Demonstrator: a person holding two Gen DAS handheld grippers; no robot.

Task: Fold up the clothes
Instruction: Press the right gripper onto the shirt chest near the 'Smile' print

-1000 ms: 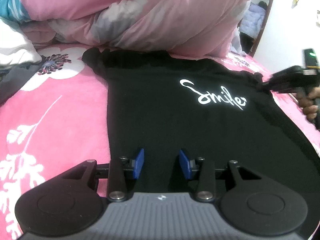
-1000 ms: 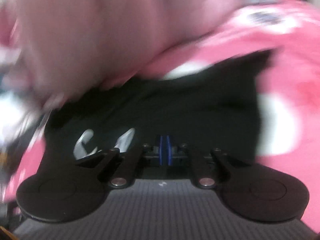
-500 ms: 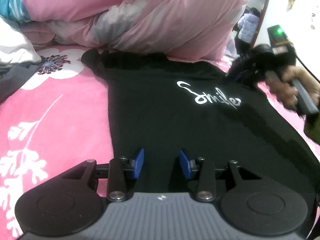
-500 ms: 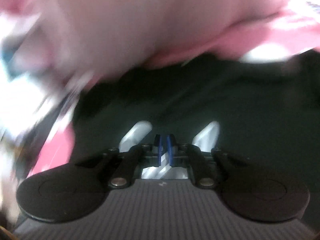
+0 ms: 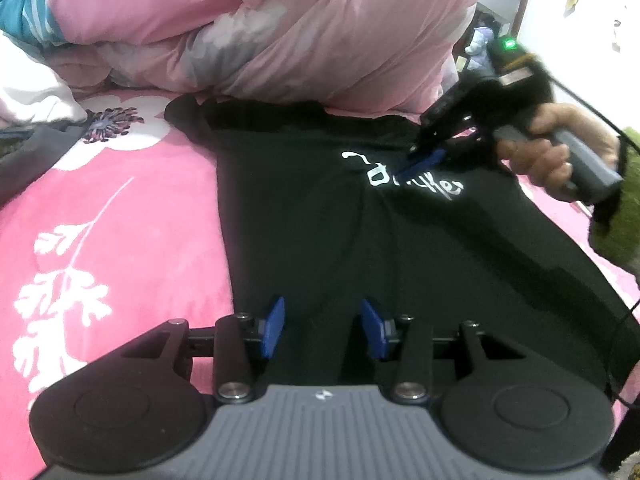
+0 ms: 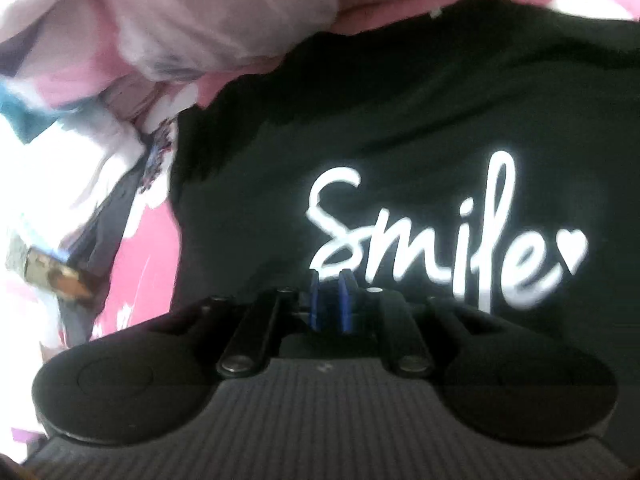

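Note:
A black T-shirt (image 5: 312, 224) with a white "Smile" print (image 6: 440, 240) lies flat on the pink flowered bedsheet (image 5: 120, 220). My left gripper (image 5: 322, 326) hovers open over the shirt's near hem, nothing between its blue pads. My right gripper (image 5: 416, 166), held by a hand (image 5: 552, 148), has its tips down on the print. Creases in the fabric radiate from that spot. In the right wrist view the right gripper (image 6: 330, 300) has its blue pads almost together at the first letter, dark cloth of the T-shirt (image 6: 400, 120) between them.
A bulky pink and grey duvet (image 5: 280, 32) is heaped behind the shirt's far edge. White cloth (image 5: 28, 96) and a grey garment (image 5: 24, 160) lie at the far left. A pale wall (image 5: 580, 20) rises beyond the bed at the right.
The right gripper has swung from the shirt's right sleeve inward onto the print, and the fabric there is now bunched. The left gripper has stayed open over the hem.

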